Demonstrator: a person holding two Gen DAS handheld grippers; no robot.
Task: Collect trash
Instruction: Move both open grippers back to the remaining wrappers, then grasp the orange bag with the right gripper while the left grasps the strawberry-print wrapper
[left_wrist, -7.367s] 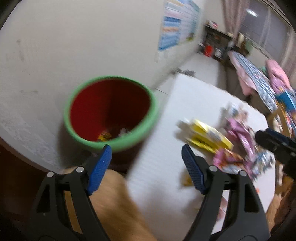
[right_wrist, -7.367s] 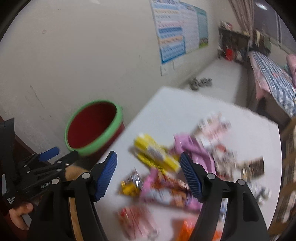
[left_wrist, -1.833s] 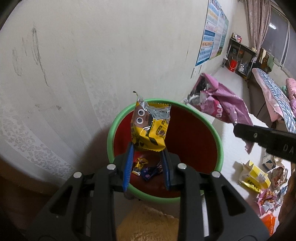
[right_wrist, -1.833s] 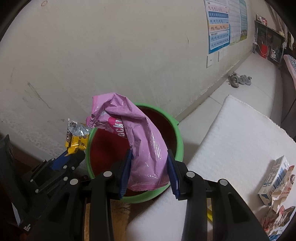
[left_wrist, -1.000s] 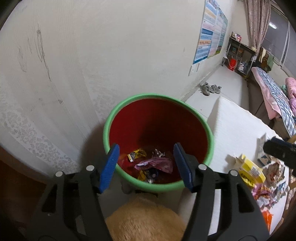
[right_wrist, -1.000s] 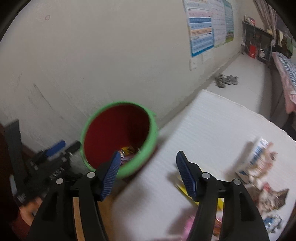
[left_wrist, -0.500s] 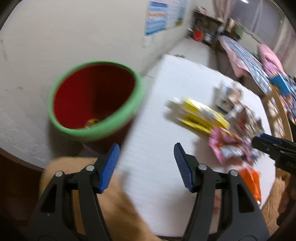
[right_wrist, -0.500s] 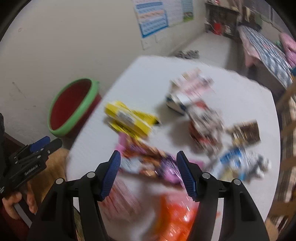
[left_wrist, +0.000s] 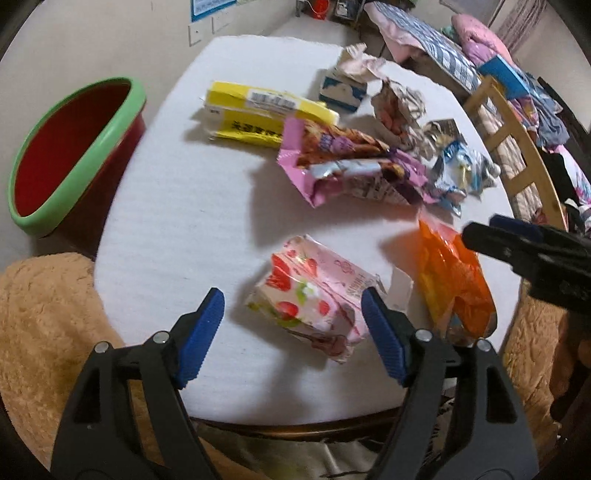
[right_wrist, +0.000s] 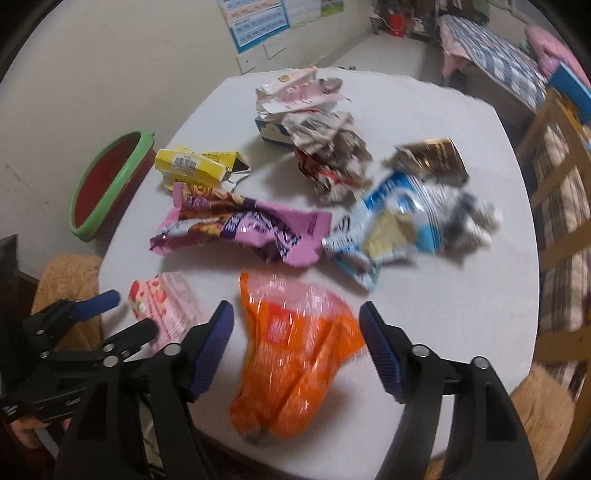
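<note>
Both tools gape wide and empty, each lined up on its own wrapper, likely for a paired pickup: the left gripper (left_wrist: 291, 332) frames the pink bag (left_wrist: 314, 295); the right gripper (right_wrist: 297, 347) frames the orange bag (right_wrist: 295, 354); the bin (left_wrist: 70, 147) waits beside the table (left_wrist: 177, 206); the print on the wrappers is too blurred to read.

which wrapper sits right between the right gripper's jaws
The orange bag. It lies directly between the open jaws of the right gripper, while the pink strawberry packet lies off to the side, by the left gripper.
</note>
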